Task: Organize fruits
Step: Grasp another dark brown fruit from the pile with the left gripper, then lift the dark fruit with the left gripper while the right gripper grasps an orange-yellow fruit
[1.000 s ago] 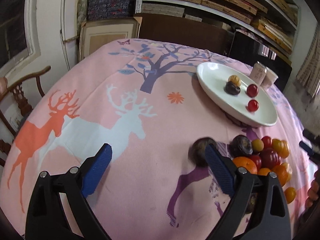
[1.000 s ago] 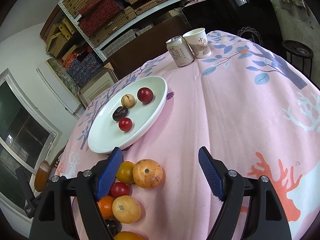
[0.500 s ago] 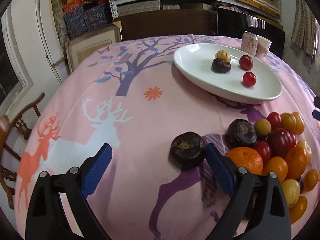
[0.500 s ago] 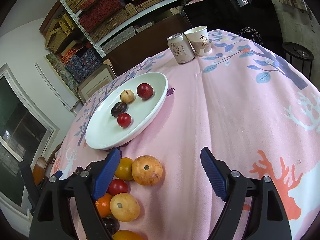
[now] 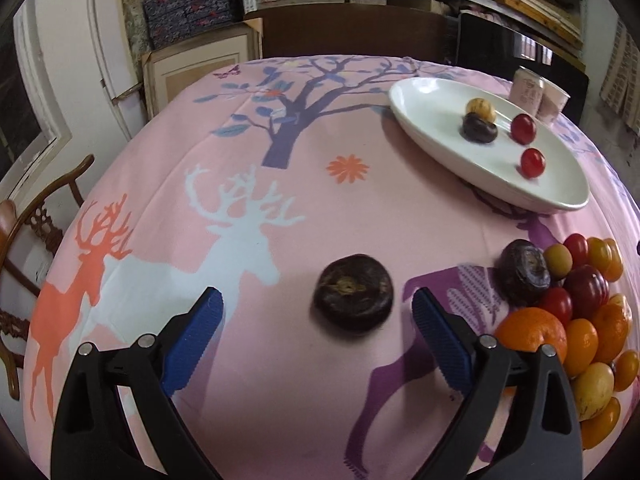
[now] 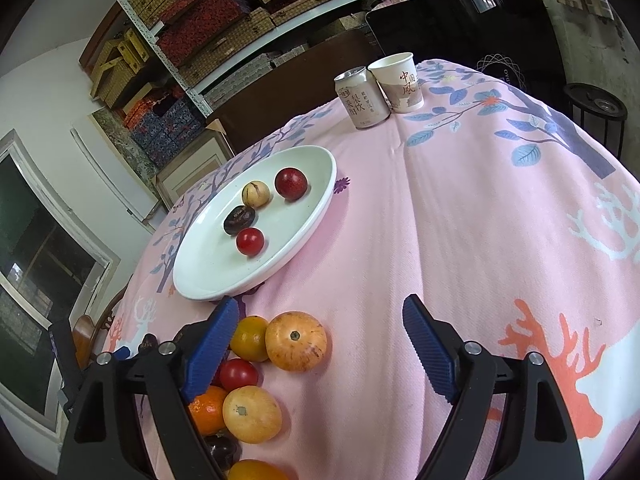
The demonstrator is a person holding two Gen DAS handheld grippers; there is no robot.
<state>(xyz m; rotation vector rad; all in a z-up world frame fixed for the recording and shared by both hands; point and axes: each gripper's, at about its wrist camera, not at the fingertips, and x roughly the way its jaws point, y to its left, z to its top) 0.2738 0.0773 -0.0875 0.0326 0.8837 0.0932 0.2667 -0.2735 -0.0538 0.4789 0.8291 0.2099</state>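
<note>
A dark brown round fruit (image 5: 353,295) lies alone on the pink tablecloth, just ahead of my left gripper (image 5: 316,300) and between its open fingers, touching neither. To its right is a pile of fruits (image 5: 580,308): oranges, red, yellow and dark ones. The white oval plate (image 5: 420,120) holds a yellow fruit, a dark one and two red ones. My right gripper (image 6: 320,306) is open over the near edge of the same pile (image 6: 248,376). An orange-yellow fruit (image 6: 296,341) sits between its fingers, untouched. The plate (image 6: 304,168) lies beyond it.
A drink can (image 6: 362,98) and a paper cup (image 6: 398,82) stand at the table's far side. A wooden chair (image 5: 36,216) is off the left edge, a black stool (image 6: 596,108) off the right. Shelves with boxes line the wall behind.
The dark fruit, earlier blurred against the left gripper's right finger near the pile, now lies still and centred between the fingers. The left gripper has shifted and rolled. The right jaws widened slightly.
</note>
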